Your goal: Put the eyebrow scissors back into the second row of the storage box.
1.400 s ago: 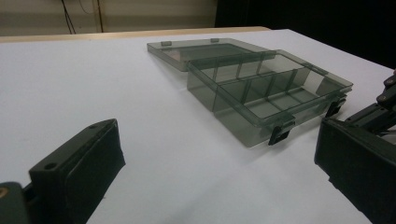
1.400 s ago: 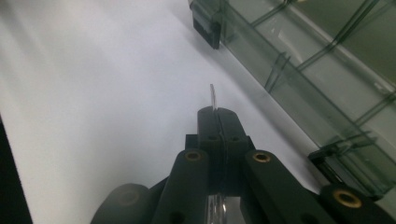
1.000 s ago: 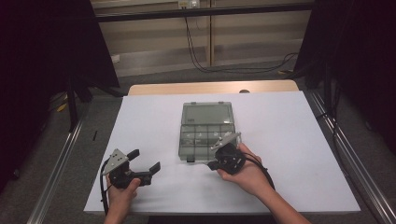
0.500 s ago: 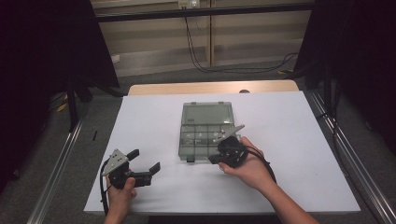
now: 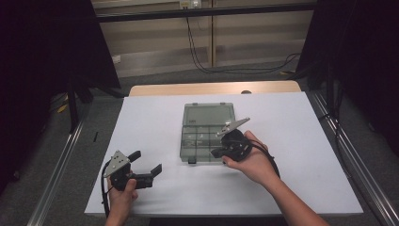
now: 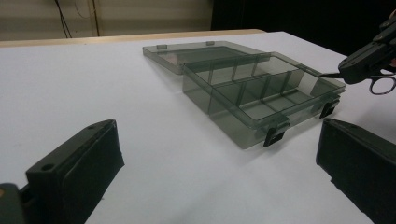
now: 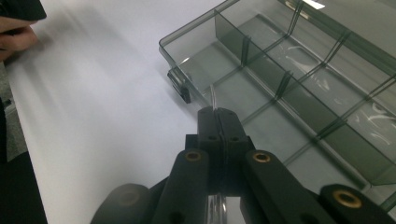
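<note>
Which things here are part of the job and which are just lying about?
In the job:
- clear compartment box, lid open
- thin clear strip, pinched in the right claw
- left claw, open, waiting

Lying about:
- cables behind the table
- white table cover

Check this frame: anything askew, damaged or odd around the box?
Nothing stands out. The compartment box sits flat with its lid folded open behind it and no cracks showing. The right gripper is shut at the front rim; the left gripper hangs open, apart.
</note>
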Demonstrator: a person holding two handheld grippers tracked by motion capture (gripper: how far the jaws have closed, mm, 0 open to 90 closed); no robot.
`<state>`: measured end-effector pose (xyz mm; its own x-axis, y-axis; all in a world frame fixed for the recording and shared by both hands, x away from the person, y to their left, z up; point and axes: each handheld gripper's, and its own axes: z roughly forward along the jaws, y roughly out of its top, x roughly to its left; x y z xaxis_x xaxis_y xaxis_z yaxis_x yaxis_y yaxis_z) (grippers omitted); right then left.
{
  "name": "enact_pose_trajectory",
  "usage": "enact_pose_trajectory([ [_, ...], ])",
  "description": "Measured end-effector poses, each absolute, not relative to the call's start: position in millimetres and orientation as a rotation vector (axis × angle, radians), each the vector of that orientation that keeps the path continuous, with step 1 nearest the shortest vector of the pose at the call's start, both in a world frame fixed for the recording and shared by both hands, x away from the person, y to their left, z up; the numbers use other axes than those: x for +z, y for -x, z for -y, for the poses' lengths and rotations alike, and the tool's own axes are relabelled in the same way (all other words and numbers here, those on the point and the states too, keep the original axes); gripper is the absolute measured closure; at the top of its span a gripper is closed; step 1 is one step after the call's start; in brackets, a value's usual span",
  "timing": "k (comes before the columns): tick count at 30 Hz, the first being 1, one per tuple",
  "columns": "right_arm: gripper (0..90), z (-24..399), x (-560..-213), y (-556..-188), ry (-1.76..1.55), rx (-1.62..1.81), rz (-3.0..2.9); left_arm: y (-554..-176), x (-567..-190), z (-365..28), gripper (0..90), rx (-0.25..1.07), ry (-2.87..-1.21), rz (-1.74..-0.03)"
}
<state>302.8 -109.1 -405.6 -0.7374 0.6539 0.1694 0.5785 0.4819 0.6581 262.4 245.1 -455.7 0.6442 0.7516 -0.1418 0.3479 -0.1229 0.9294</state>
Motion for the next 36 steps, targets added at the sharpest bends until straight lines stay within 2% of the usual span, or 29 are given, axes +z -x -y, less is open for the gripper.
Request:
enact_pose_trajectory([
  [19,90.0,110.0,-396.1,-321.2,-1.076,1.088,-2.595,-262.8,-456.0,-246.2,0.0,0.440,-1.722,-0.903],
  [36,90.0,105.6,-402.8,-339.5,-1.033,1.054,-2.586,-263.1,-456.1,-246.9,0.0,0.439,-1.721,-0.907],
])
